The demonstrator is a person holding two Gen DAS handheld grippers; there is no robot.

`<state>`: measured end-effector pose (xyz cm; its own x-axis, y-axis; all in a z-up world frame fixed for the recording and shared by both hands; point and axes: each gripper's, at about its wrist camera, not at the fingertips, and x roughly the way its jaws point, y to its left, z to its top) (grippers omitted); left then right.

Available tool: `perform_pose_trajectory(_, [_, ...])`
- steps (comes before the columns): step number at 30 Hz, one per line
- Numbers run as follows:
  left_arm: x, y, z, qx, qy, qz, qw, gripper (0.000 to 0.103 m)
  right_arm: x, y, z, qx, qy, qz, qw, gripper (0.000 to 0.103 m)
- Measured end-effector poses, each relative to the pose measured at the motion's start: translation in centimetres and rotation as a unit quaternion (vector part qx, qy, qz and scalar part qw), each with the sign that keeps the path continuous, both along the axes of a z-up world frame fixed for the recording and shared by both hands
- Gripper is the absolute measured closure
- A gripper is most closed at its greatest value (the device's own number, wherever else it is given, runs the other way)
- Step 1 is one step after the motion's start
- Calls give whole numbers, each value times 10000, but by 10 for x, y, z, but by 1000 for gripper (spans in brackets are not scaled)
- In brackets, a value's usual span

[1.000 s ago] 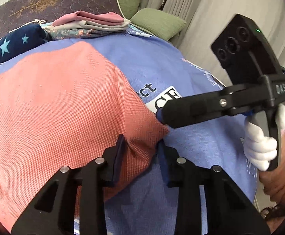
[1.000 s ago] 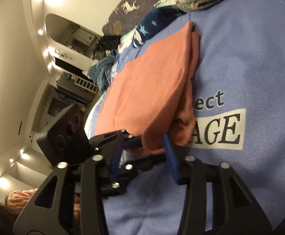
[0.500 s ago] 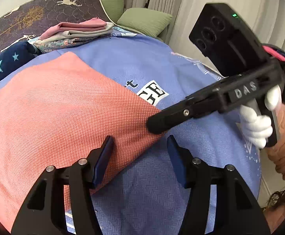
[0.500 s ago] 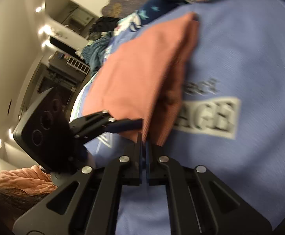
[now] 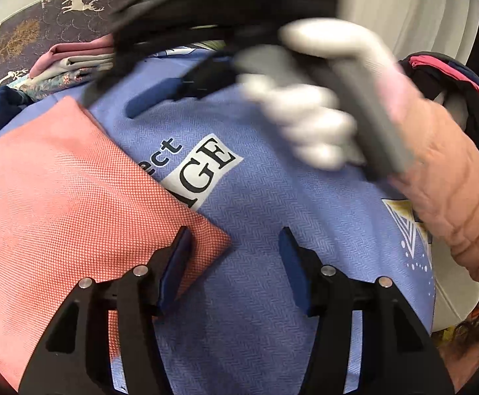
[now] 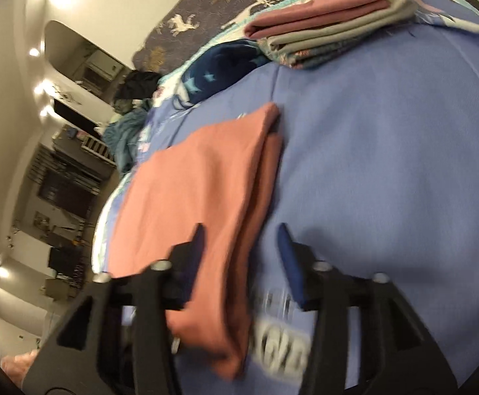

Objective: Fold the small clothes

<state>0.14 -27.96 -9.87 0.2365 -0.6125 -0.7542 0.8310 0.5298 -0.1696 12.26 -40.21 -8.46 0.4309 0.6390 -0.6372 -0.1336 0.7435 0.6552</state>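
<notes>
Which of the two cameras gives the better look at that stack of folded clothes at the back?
The right wrist view: the folded stack sits sharp and unobstructed, its layers distinct. In the left wrist view the stack is small and partly hidden behind the blurred right gripper.

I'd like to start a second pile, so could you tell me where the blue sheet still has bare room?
The widest free patch of the blue sheet lies between the folded coral garment and the stack of folded clothes at the far edge. It is crowded along that far edge, where the star-print navy garment sits beside the stack.
</notes>
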Motion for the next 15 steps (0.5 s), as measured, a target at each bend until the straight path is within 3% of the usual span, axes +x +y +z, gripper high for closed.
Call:
perform_pose_trajectory(4, [1,0,-1,5,-20,-8,10000,48,49,17,-19,7,304,-150,9994,49])
perform_pose_trajectory(5, [1,0,-1,-1,-11,-19,10000,48,59,19,-21,89,237,-215,9994,59])
perform_pose_trajectory(7, [2,0,-2,-46,30,-38,10000,48,70,21,-20,-18,135,-325,9994,98])
perform_pose_trajectory(10, [6,4,-2,-168,154,-70,9997,48,77,28,-9,-212,-227,-379,9988,98])
perform_pose_trajectory(13, [11,7,-3,-277,291,-115,9991,48,85,28,-21,-933,-305,-602,9934,101])
perform_pose_trajectory(15, [14,10,-3,-340,345,-123,9988,48,85,15,-31,-457,-254,-662,9964,101])
